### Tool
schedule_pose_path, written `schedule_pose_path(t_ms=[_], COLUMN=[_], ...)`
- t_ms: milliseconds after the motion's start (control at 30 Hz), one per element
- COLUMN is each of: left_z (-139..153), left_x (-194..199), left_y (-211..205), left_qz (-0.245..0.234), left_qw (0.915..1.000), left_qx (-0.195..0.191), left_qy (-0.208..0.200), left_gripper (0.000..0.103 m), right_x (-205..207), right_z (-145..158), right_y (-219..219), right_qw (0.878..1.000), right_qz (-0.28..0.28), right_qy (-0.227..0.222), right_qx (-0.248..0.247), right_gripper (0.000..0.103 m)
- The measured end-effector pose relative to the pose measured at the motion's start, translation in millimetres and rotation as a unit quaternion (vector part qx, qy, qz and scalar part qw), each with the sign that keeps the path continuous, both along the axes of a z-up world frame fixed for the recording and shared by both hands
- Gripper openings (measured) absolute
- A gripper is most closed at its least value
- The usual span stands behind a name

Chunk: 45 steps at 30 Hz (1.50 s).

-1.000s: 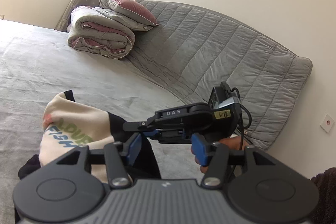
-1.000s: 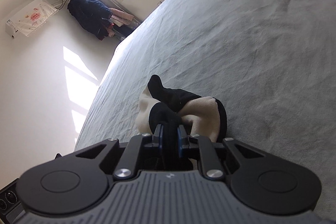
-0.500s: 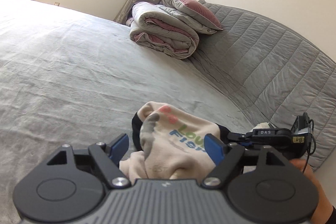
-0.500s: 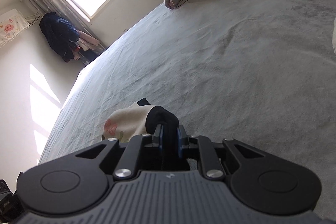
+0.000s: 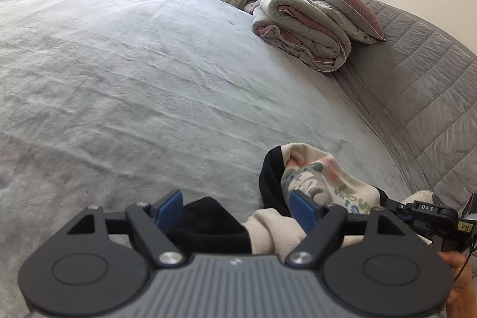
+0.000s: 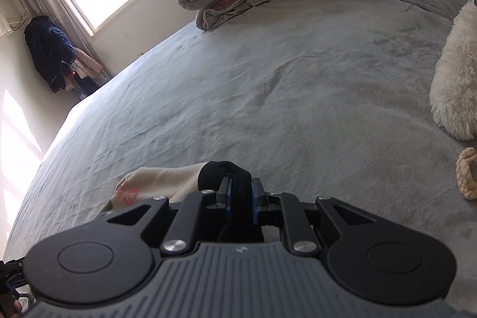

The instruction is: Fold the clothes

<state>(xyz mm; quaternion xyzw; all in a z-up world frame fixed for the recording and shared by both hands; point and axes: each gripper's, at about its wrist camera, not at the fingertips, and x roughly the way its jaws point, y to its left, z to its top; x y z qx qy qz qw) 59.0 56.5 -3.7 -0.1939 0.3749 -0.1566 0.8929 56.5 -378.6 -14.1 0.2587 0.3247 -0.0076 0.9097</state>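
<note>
now, right gripper (image 6: 240,194) clenched on the black cuff of the cream sweatshirt (image 5: 325,181) — left gripper (image 5: 235,212) spread wide, fabric loose between its fingers, over grey bedspread (image 5: 149,79).

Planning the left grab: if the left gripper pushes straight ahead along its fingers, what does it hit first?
The left gripper is open, and the garment's black cuff already sits between its fingers, so it likely meets that first. Beyond lies bare grey bedspread; depth is hard to judge.
</note>
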Motion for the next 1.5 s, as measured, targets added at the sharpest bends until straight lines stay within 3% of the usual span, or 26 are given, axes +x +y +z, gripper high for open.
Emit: schedule_pose_path(t_ms=[367,633,867,1033,1133,1167,1267,1400,1500], left_z=[-20.5,-41.0,-54.5,-57.5,-59.0,-59.4,-59.8,-51.0,-39.2], left_x=[30.6,47.3,58.5,58.3,57.5,57.9,57.9,52.9,49.6], left_y=[-2.8,-47.1,-85.9,-105.5,-106.0,-104.2,-100.6,-100.8,-94.3], left_qz=[0.02,-0.039,-0.074,-0.108,-0.1,-0.094,-0.077,-0.065,-0.047], left_qw=[0.9993,0.9982,0.9959,0.9927,0.9935,0.9939,0.995,0.9973,0.9989], left_qx=[-0.001,0.007,-0.012,-0.013,-0.011,-0.015,-0.024,-0.008,0.003], left_qy=[0.032,0.044,0.05,0.052,0.053,0.055,0.058,0.033,0.007], left_gripper=[0.079,0.079,0.077,0.054,0.026,0.022,0.018,0.016,0.015], right_x=[5.0,4.8,3.0,2.3,2.7,2.9,2.4,2.3,1.6], right_z=[-6.0,-13.9,-18.6,-25.5,-28.0,-28.3,-26.8,-24.6,-24.5], right_y=[-0.6,-6.1,-4.8,-5.6,-3.4,-2.3,-0.2,1.1,0.5], right_qw=[1.0,0.999,0.999,0.999,0.998,0.998,0.998,0.998,0.998], right_qz=[-0.008,-0.008,-0.001,0.001,0.008,0.011,0.016,0.021,0.024], right_qy=[0.014,0.035,0.044,0.053,0.057,0.057,0.057,0.059,0.059], right_qx=[0.001,0.025,0.012,0.006,-0.004,-0.008,-0.007,0.001,0.018], right_gripper=[0.017,0.018,0.021,0.022,0.022,0.022,0.022,0.024,0.043])
